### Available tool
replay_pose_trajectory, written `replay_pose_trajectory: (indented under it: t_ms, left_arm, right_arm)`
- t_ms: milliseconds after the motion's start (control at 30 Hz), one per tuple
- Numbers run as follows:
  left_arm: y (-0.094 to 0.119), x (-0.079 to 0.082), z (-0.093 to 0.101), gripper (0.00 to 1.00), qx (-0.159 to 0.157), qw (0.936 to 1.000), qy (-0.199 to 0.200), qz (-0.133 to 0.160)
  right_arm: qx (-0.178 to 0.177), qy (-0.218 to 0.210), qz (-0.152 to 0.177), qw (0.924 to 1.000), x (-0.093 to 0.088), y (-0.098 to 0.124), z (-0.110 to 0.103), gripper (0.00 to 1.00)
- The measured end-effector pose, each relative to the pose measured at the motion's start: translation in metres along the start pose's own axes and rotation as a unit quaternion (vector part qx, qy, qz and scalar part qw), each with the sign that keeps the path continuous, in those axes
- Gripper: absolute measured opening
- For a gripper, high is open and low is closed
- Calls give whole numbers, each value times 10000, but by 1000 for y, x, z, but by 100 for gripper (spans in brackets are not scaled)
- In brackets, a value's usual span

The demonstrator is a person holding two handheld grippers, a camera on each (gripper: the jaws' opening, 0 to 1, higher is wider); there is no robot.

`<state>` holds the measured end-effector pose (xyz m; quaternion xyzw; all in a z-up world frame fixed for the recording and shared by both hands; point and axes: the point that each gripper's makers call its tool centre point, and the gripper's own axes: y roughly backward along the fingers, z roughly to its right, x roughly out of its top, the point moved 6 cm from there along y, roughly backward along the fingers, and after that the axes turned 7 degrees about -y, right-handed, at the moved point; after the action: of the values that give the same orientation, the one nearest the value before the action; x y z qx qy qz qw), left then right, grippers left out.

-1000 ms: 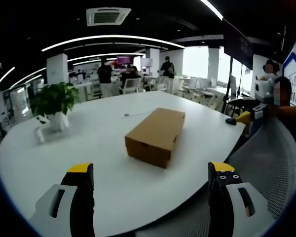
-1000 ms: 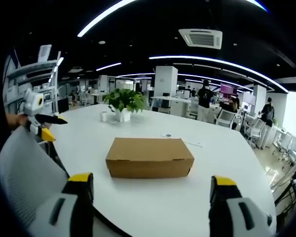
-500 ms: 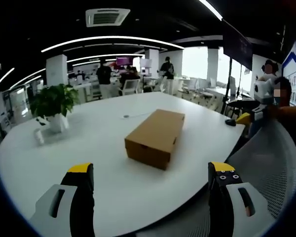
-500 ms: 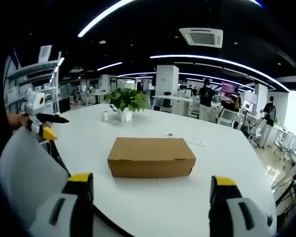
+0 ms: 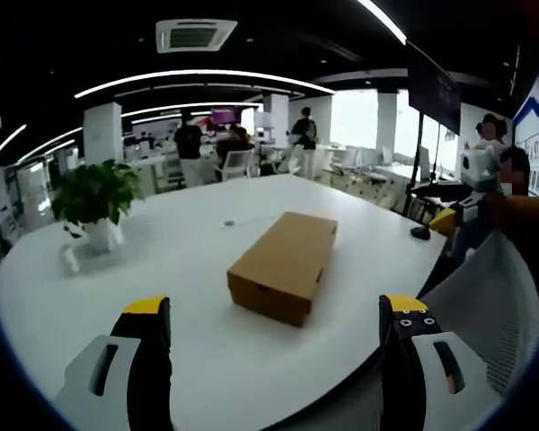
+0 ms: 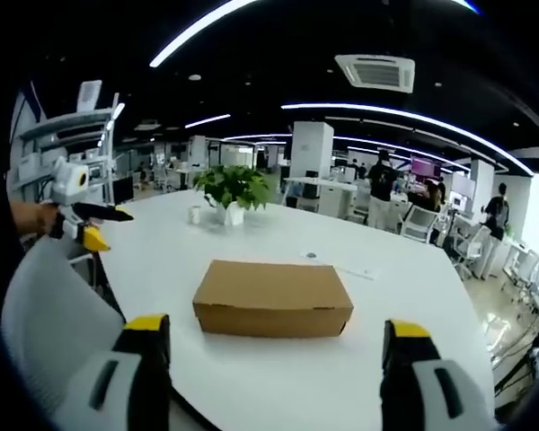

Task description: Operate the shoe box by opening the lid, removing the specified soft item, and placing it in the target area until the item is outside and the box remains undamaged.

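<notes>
One shoe box (image 5: 285,266), plain brown cardboard, lid closed, lies flat near the middle of the white worktop (image 5: 180,233). In the left gripper view it sits at about 12 o'clock from the left gripper (image 5: 278,337); in the right gripper view the shoe box (image 6: 272,297) lies at 12 o'clock from the right gripper (image 6: 274,339). Both grippers are well apart from the box, fingers spread wide, nothing held.

Count on the worktop: one box, one potted plant (image 5: 92,199) at about 10 o'clock from the box in the left gripper view, one small white cup (image 6: 194,214) just beside the plant (image 6: 231,190), and one small dark object (image 5: 419,233) near the edge at 2 o'clock.

One grey mesh chair (image 5: 481,301) stands at the worktop's edge, between the two grippers.

The room is an open-plan office: dark ceiling, curved light strips (image 6: 404,114), one ceiling air vent (image 5: 196,33), white columns, and several people standing in the background.
</notes>
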<state>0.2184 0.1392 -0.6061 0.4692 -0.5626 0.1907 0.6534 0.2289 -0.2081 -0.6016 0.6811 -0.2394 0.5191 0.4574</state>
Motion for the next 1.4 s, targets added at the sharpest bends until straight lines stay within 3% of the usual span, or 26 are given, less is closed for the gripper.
replay_pose_trajectory:
  t_ms: [433, 600, 1400]
  left_arm:
    - [-24, 9, -7, 100, -27, 10000, 53, -56]
    - [-32, 8, -12, 100, 100, 9998, 151, -25]
    - [-72, 4, 8, 100, -189, 9992, 221, -284]
  right_arm:
    - [157, 304, -102, 9994, 11, -22, 20, 98]
    - [308, 368, -164, 9987, 13, -33, 24, 98]
    - [848, 745, -494, 9924, 6, -80, 59, 97]
